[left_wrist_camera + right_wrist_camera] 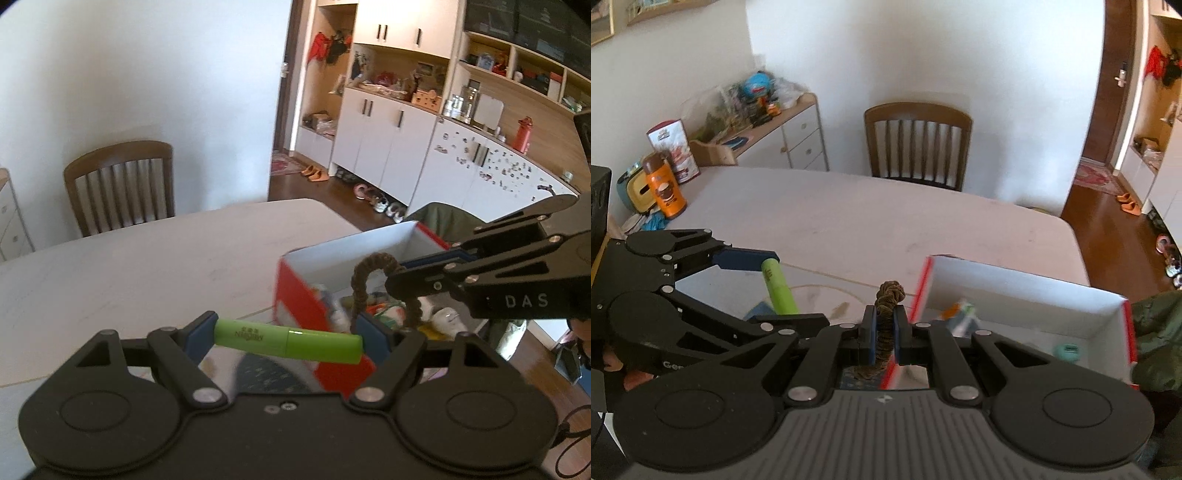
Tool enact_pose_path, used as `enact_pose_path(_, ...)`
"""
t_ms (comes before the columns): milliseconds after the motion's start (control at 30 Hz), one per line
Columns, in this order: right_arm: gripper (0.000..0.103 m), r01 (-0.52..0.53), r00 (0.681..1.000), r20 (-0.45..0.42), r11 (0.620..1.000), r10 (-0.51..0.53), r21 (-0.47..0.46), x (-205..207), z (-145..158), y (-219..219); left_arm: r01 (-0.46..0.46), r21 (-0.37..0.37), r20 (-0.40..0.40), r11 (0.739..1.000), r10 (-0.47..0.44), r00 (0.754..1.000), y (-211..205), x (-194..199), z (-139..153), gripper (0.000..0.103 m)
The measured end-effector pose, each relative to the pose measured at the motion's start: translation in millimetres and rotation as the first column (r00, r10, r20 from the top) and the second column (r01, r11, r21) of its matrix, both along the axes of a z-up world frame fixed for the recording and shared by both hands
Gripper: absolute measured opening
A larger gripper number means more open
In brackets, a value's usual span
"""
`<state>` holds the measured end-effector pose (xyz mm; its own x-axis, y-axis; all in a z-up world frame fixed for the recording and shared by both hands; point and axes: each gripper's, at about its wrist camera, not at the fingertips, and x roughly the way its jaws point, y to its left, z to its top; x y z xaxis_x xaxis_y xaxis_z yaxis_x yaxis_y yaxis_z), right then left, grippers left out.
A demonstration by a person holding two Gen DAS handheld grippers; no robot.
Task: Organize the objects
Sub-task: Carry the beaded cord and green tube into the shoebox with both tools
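Your left tool [288, 341] clamps a green tube [288, 340], your right tool [884, 332] pinches a brown braided loop [884, 325]; the red box [1015, 295] already holds several items, both still undelivered.

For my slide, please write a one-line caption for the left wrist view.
Left gripper clamps a green plastic tube endwise, while right gripper holds a brown braided loop over the red-and-white cardboard box.

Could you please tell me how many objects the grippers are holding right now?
2: a green tube clamped lengthwise in the left gripper, and a brown braided loop pinched in the right gripper.
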<state>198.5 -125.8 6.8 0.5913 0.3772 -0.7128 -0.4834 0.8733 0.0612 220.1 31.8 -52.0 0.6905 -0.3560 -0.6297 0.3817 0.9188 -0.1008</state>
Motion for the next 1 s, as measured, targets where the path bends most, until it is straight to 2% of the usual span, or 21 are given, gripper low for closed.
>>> enact_pose_path(267,0.008,0.063,0.998,0.013,0.998,-0.063,0.005,13,-1,-56,0.061,0.028,0.007,0.998,-0.062,0.998,-59,10,1,0.080)
enact_pose_path(500,0.008,0.117,0.993,0.008,0.993,-0.117,0.005,37,-12,-105,0.092,0.063,-0.007,0.994,-0.091,0.996,-106,24,-12,0.080)
enact_pose_path(767,0.008,0.146,0.989,-0.032,0.989,-0.145,0.038,58,-38,-143,0.101,0.103,-0.038,0.990,-0.098,0.994,-144,44,-36,0.080)
enact_pose_path(1000,0.008,0.190,0.978,-0.102,0.978,-0.182,0.081,74,-67,-170,0.082,0.153,-0.065,0.985,-0.073,0.995,-166,71,-59,0.080)
